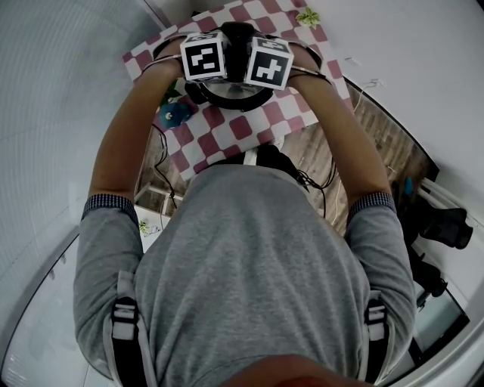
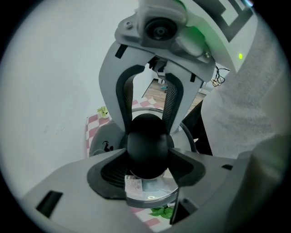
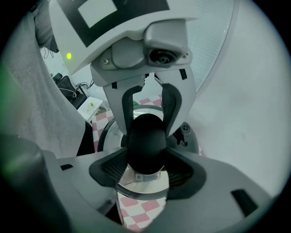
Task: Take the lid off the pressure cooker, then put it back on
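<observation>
Lid (image 2: 152, 195) lies flat, its black knob (image 2: 146, 144) pointing straight up, so the axis through it is upright. It sits on top of the pressure cooker (image 1: 227, 98). Can't tell whether it is seated or lifted a bit.

Cooker stands about mid-width on the checkered table (image 1: 227, 140), toward the far edge.

Left gripper (image 2: 145, 169) is clamped on the knob, pads pressing its two sides. Right gripper (image 3: 146, 170) is clamped on the same knob from the opposite side, facing the left one, jaws a bit narrower. Both point steeply down, and their marker cubes are side by side right over the lid.

Both forearms reach straight forward and converge over the cooker, elbows out.

A small green plant (image 1: 308, 17) is at the far right corner of the table. A teal object (image 1: 175, 114) is near the left edge, just beside the cooker.
</observation>
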A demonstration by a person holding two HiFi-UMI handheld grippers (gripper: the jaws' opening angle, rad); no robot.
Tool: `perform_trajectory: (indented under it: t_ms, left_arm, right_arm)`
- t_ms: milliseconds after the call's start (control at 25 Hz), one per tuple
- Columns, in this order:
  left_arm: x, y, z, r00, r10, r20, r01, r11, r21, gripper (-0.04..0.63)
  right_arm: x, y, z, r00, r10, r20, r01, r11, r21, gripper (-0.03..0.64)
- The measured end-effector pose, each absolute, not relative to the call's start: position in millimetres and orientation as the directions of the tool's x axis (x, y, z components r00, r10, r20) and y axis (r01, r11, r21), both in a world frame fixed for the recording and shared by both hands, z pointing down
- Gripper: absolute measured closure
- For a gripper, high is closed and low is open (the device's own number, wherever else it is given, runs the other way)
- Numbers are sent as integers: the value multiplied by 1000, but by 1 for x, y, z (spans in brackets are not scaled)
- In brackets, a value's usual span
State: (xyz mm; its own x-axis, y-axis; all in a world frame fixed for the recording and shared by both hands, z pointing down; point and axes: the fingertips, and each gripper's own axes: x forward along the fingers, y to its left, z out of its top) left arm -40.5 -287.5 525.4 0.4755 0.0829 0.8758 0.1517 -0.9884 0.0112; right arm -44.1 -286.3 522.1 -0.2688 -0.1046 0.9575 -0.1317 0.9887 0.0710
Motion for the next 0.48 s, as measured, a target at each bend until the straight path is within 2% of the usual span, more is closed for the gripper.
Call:
perform_trajectory:
  t_ms: [360,480]
  left_arm:
    - [-36,-286,524,501,87,861,160,-987,7,295]
    - [-38,-288,528,482,72,873,138,-990,6,295]
  right_arm:
    - [-44,-279,521,-272,-31,962,-143,990,-9,345]
    - [-46,-281,529,-269,-53,962,-113,993,24,311]
